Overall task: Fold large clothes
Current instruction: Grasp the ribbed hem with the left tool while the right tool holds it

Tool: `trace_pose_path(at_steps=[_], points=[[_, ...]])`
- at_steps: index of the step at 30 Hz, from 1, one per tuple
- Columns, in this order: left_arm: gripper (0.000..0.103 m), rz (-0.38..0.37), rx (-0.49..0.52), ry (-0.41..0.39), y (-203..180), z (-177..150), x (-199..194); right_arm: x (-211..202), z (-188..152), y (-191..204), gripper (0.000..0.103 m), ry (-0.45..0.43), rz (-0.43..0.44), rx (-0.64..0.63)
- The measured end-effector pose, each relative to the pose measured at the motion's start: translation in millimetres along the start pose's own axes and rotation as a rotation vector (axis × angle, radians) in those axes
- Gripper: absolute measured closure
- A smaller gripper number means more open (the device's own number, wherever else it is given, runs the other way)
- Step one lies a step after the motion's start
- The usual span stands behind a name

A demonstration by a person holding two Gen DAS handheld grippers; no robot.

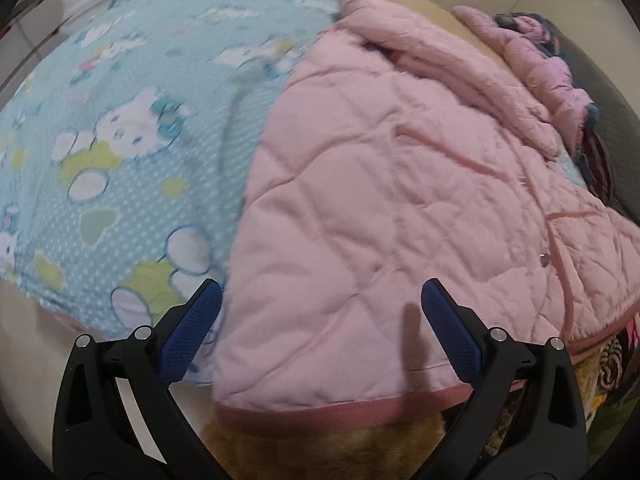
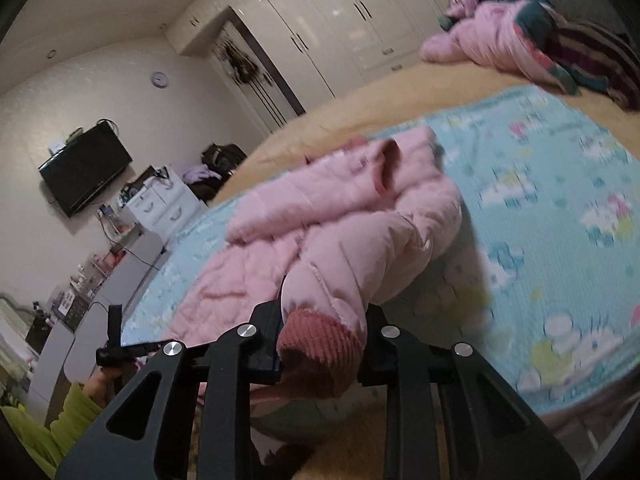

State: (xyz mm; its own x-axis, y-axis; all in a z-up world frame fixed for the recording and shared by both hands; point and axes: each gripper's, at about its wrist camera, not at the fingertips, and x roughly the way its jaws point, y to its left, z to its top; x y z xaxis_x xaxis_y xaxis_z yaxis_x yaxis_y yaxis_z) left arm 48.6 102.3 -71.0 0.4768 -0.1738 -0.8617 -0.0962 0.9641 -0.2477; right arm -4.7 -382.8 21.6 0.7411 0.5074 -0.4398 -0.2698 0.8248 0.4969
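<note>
Bedroom bed, blue cartoon-cat blanket [image 1: 120, 152] spread beneath a pink quilted jacket [image 1: 380, 200]. Right gripper [image 2: 320, 344] has its jaws clamped on the sleeve cuff [image 2: 316, 344]; left gripper [image 1: 320, 320] hovers wide over the hem. Sleeve-folding seems underway; next, carry the cuff across the body.

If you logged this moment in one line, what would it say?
task: fold pink jacket | left gripper: open above hem | right gripper: shut on sleeve cuff | surface: blue blanket
</note>
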Motion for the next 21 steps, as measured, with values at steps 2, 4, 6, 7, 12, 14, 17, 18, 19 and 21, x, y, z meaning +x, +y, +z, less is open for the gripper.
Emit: trace_pose_path(at_steps=[2,4,6,7,12,14,17,18,19,21], points=[[0.017,0.031,0.035,-0.015,-8,2,-4,2,9,2,0.080,-0.015,0.019,-0.002],[0.038,0.052,0.069,-0.025,-14,2,-6,4,18,5,0.080,-0.031,0.030,-0.005],[0.054,0.073,0.093,-0.030,-18,0,-8,5,25,5,0.080,-0.049,0.045,0.002],[0.067,0.086,0.109,-0.041,-20,-1,-11,5,27,4,0.081,-0.055,0.052,0.005],[0.085,0.059,0.146,-0.109,-29,3,-30,11,34,2,0.081,-0.087,0.076,0.014],[0.087,0.041,0.157,-0.157,-36,8,-42,11,38,0,0.081,-0.104,0.085,0.020],[0.089,0.006,0.147,-0.218,-43,19,-56,11,43,-5,0.081,-0.132,0.096,0.042],[0.089,-0.003,0.142,-0.238,-44,25,-61,11,44,-7,0.081,-0.140,0.099,0.049],[0.089,-0.007,0.141,-0.256,-46,29,-65,10,45,-8,0.081,-0.148,0.100,0.056],[0.089,-0.015,0.140,-0.284,-50,37,-71,10,48,-11,0.081,-0.165,0.106,0.069]])
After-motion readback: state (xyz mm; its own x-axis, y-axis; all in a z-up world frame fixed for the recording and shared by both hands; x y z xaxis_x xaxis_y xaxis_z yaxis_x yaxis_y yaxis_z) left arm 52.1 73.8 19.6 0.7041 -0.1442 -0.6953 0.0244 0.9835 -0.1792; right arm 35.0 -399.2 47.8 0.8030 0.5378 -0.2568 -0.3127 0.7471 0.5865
